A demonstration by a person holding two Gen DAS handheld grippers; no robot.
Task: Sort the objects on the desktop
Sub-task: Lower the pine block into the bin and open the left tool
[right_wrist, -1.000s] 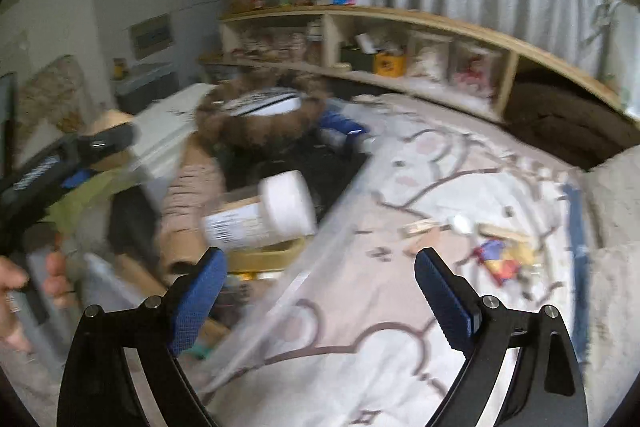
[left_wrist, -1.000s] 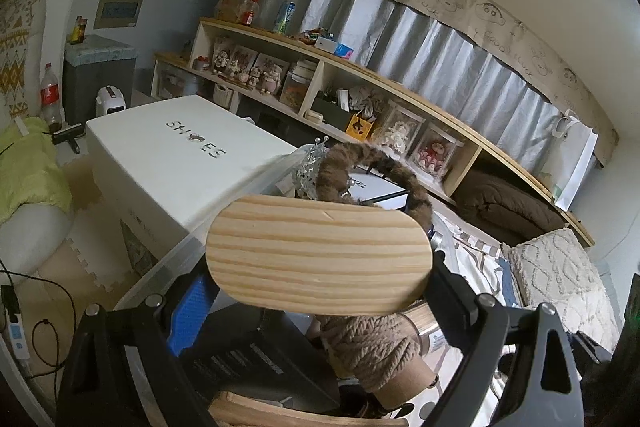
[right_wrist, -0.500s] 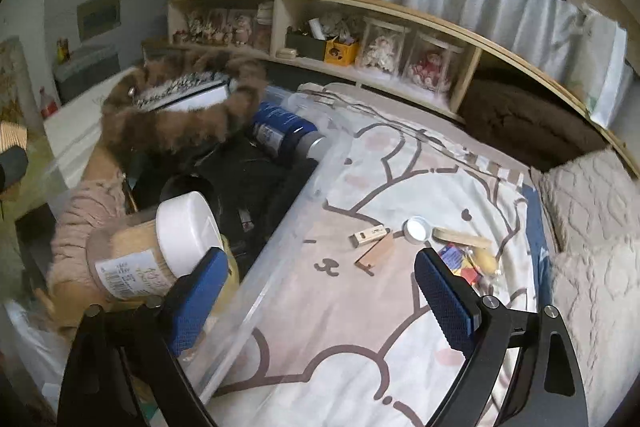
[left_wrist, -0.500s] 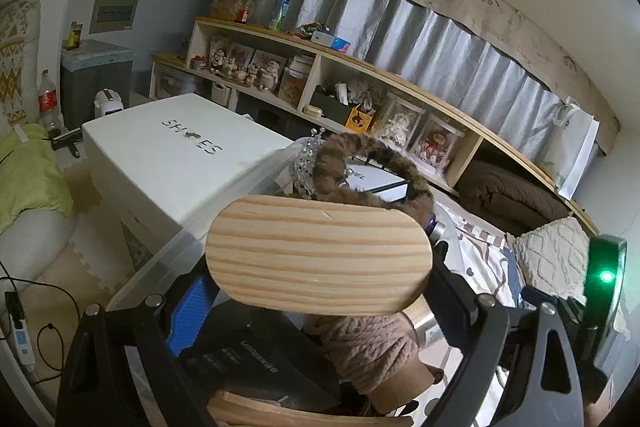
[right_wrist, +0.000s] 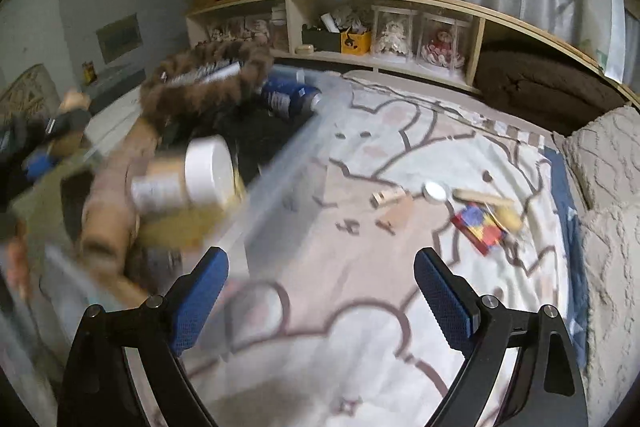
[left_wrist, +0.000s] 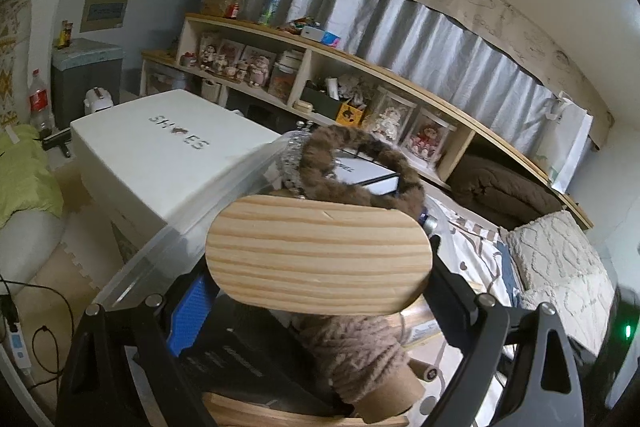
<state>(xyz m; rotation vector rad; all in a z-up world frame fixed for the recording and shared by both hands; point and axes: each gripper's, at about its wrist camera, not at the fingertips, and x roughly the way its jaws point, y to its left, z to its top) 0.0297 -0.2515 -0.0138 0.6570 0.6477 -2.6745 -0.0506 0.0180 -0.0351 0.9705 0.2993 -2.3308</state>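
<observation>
Oval pine-wood plaque [left_wrist: 319, 254] w/ striped grain is clamped between the left gripper [left_wrist: 316, 291] jaws, held up over the clear plastic storage bin [left_wrist: 192, 227] that sits on the bed. Bin's already stuffed: fuzzy brown fur hoop [left_wrist: 352, 163], brown yarn on a cardboard cone [left_wrist: 360, 355], a black box [left_wrist: 248, 351], and from the right wrist view a white-capped jar [right_wrist: 188, 179] lying on its side plus a dark blue bottle [right_wrist: 290, 99] near the far rim, tho that half of the view is pretty blurred

Right gripper [right_wrist: 320, 301] jaws are spread wide w/ nothing between them, hovering above the bear-print bedsheet [right_wrist: 360, 307]. Further out on the sheet there's a loose cluster near the cream textured pillow [right_wrist: 604, 163]: small wooden block [right_wrist: 387, 195], flat tan wood piece [right_wrist: 398, 215], little round white lid [right_wrist: 435, 191], pale wooden stick [right_wrist: 482, 197] and a red/blue/yellow packet [right_wrist: 478, 223]. White box marked SHOES [left_wrist: 160, 155] sits just beside the bin on the far side
</observation>
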